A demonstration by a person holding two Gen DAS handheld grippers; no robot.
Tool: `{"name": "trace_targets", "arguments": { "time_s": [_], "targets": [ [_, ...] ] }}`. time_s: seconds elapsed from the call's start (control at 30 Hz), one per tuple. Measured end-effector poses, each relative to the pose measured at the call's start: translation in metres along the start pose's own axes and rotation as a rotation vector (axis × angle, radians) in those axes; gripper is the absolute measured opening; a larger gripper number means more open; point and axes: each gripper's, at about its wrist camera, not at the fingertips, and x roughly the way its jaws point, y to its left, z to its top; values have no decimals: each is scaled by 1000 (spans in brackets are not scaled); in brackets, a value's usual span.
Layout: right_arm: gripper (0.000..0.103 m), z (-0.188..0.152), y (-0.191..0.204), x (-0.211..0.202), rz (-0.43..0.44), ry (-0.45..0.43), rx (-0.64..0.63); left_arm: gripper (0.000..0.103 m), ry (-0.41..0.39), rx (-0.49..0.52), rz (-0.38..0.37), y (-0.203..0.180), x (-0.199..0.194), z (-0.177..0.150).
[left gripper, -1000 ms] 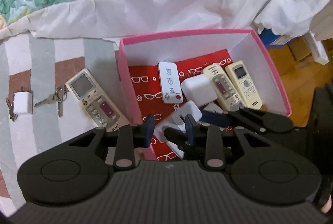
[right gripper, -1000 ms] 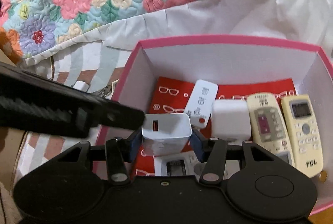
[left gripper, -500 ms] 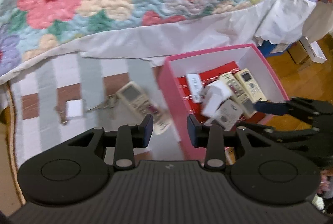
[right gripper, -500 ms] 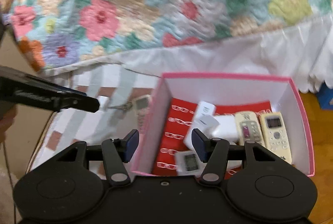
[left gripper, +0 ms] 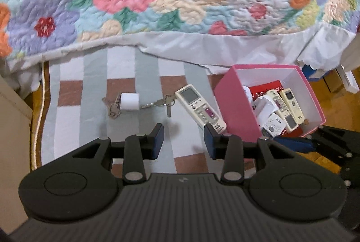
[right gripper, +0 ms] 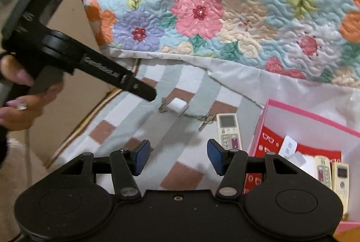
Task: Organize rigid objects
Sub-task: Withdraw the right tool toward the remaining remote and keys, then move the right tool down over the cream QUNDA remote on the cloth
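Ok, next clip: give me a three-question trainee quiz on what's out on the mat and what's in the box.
1. True or false: the remote on the striped mat lies outside the pink box.
2. What lies on the mat between the two key bunches? A) a white adapter B) a coin C) a remote
3. Is anything between the jaws of the left gripper or the right gripper?

Key: 1. True. 2. A, the white adapter. 3. No, both are empty; the left jaws are opening.
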Motion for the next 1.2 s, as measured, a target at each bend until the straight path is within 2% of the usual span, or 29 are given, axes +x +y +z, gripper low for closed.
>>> {"name": "trace_targets", "arguments": {
  "time_s": [0.1, 0.17, 0.37, 0.63, 0.8, 0.87, 0.93, 1.07, 1.2],
  "targets": [
    [61, -9, 12, 30, -94, -33, -53, 38, -13, -33, -28, 13, 16, -7],
    [61, -20, 13, 48, -139, -52, -21, 38, -11, -60, -51, 18, 30, -10],
    [61, -57, 2, 89, -198, -68, 279, 38, 33, -99, -90, 31, 85, -3],
    [65, -94, -6, 127, -330, -106, 556, 38, 42, 21, -88, 37, 161, 29],
    [71, -97, -10, 147, -444, -60, 606, 38, 15, 91, -75, 37, 202, 45],
    [72, -97, -2, 151, -482, -73, 575, 38, 14, 145, -48, 32, 216, 46],
    [72, -93, 6, 155, -483, -46, 524, 38, 14, 175, -31, 27, 227, 45],
    [72, -90, 15, 151, -492, -94, 489, 38, 16, 162, -73, 24, 235, 46],
    [70, -83, 9, 164, -513, -103, 513, 38, -6, 160, -96, 19, 241, 52]
  ]
}}
